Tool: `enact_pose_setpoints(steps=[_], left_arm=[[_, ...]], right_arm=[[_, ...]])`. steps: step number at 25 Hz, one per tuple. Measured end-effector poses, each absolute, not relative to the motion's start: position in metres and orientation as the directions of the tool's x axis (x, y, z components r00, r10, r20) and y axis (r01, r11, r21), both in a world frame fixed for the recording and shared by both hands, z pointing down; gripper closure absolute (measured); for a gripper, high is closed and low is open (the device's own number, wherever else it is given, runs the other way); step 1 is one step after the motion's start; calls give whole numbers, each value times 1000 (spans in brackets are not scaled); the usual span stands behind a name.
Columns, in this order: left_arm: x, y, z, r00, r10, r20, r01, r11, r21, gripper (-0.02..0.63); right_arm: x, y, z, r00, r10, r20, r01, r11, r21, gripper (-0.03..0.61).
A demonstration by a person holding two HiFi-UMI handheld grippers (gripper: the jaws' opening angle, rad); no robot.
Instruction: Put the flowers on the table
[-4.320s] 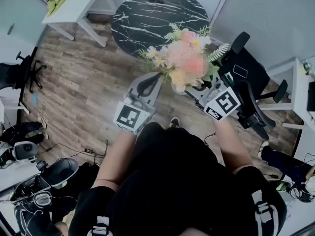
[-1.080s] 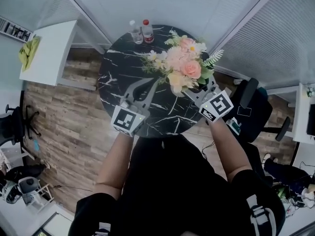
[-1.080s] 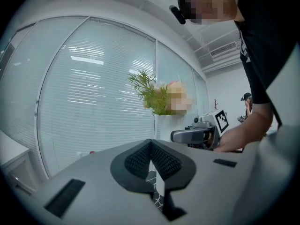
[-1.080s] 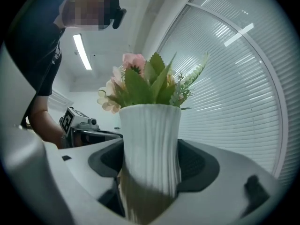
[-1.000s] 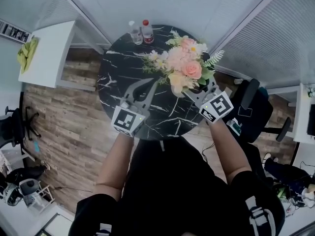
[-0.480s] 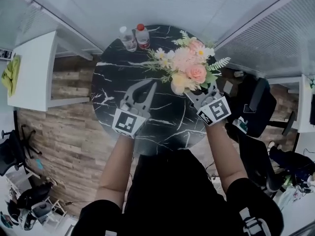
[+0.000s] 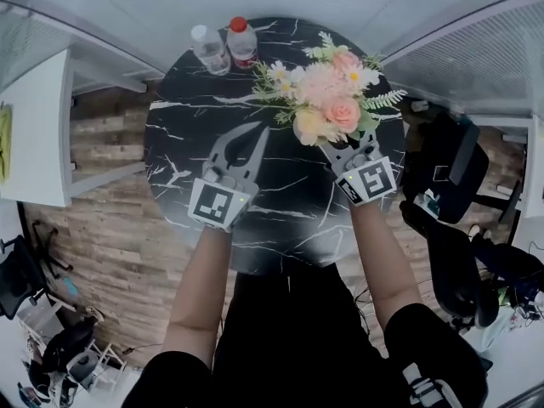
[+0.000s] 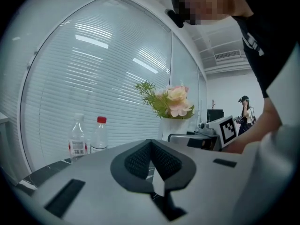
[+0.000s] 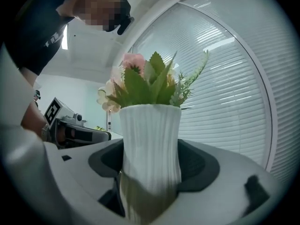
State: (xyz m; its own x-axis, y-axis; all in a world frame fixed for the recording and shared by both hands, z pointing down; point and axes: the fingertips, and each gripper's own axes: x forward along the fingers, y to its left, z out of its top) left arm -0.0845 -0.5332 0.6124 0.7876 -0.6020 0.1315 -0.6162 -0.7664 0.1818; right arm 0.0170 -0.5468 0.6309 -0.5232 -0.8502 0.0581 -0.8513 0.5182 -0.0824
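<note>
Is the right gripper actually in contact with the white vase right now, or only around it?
Touching. The right gripper view shows the right gripper's two dark pads pressed against both sides of the white vase, with no gap.

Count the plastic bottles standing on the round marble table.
2. Both stand side by side at the far edge of the table: a pale-capped bottle on the left, a red-capped bottle right of it. The vase of flowers may hide something behind it.
</note>
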Motion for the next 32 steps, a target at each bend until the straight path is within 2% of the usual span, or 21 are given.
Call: enact_pose_setpoints(steps=[13, 19, 23, 27, 32], left_arm=[[-78, -542, 643, 812, -566, 144, -584, -789, 191, 603], [-75, -542, 644, 817, -557, 150, -577, -793, 196, 603], [-76, -538, 653, 821, -530, 213, -566, -805, 178, 603], [-73, -536, 639, 830, -536, 157, -558, -808, 192, 603], [-76, -526, 628, 845, -503, 182, -530, -833, 156, 603]], right_arm=[[20, -550, 658, -472, -881, 31, -882, 471, -20, 235], [18, -550, 661, -483, -872, 77, -875, 484, -12, 234], [23, -547, 663, -484, -868, 112, -875, 484, -23, 230], [31, -536, 666, -455, -875, 165, -890, 452, -56, 221], [39, -512, 653, -426, -881, 207, -904, 424, -55, 222]])
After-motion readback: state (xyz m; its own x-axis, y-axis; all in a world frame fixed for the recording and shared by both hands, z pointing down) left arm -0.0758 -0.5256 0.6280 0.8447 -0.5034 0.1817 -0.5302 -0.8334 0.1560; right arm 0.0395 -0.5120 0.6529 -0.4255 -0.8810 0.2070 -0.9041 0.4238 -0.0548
